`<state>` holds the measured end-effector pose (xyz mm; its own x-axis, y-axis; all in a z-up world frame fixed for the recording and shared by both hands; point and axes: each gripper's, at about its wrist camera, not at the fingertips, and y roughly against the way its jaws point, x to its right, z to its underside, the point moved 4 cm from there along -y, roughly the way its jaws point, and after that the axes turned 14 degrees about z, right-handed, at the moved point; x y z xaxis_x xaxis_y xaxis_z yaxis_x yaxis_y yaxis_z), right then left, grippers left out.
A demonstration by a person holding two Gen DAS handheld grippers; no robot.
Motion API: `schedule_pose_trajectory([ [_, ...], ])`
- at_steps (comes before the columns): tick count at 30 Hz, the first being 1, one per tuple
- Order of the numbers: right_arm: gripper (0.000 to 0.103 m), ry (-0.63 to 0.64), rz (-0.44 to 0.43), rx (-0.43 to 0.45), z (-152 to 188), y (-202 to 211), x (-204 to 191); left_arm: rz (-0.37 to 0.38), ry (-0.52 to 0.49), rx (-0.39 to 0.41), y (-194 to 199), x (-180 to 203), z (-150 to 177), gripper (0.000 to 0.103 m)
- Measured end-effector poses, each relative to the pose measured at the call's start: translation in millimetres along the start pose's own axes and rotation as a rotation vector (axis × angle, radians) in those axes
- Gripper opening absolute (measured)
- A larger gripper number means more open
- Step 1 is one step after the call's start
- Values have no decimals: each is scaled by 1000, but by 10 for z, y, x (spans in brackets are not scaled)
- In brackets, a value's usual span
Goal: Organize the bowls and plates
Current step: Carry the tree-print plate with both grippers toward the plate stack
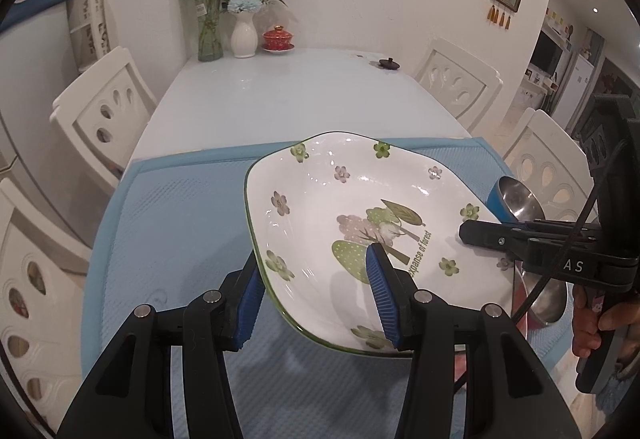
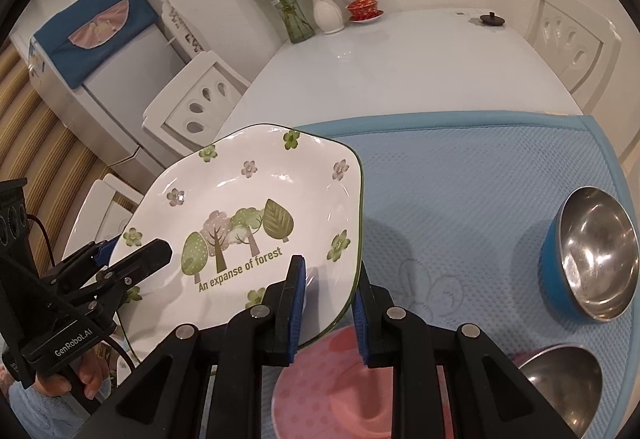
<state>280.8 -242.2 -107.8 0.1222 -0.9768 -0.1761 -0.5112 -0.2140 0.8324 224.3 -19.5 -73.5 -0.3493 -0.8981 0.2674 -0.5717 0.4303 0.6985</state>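
Observation:
A white square plate (image 1: 352, 223) with green rim, flowers and trees is held above the blue mat (image 1: 168, 223). My left gripper (image 1: 314, 291) straddles its near-left rim, jaws wide apart, not pinching it. My right gripper (image 2: 330, 299) straddles the plate's (image 2: 248, 223) right rim, jaws also apart; it also shows in the left wrist view (image 1: 480, 235). My left gripper shows at the plate's left edge in the right wrist view (image 2: 132, 259). A pink plate (image 2: 320, 391) lies on the mat below. A blue steel-lined bowl (image 2: 592, 255) and a second steel bowl (image 2: 560, 387) stand at right.
The white table (image 1: 304, 95) carries a glass vase (image 1: 210, 23), a white vase (image 1: 244, 35), a red lidded cup (image 1: 278, 39) and a small black lid (image 1: 389, 63) at the far end. White chairs (image 1: 100, 115) stand around the table. A fridge (image 2: 100, 63) is left.

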Motion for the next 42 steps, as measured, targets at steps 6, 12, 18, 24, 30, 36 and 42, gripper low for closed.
schedule_pose_trajectory([
  [6, 21, 13, -3, -18, 145, 21, -140, -23, -6, 6, 159, 9, 127, 46],
  [12, 21, 29, 4, -12, 280, 135, -279, -31, 7, 20, 306, 0, 236, 46],
  [18, 21, 39, 6, 1, 382, 256, -350, -34, 23, 29, 422, 27, 322, 46],
  [24, 21, 56, 10, 1, 526, 351, -407, -39, 30, 34, 528, 44, 459, 46],
  [30, 21, 90, 47, 20, 639, 465, -515, -46, 42, 50, 646, 54, 542, 46],
  [36, 21, 103, 47, 29, 704, 533, -597, -62, 46, 60, 743, 57, 603, 46],
  [42, 21, 106, 38, 30, 756, 571, -647, -77, 44, 66, 831, 70, 663, 46],
])
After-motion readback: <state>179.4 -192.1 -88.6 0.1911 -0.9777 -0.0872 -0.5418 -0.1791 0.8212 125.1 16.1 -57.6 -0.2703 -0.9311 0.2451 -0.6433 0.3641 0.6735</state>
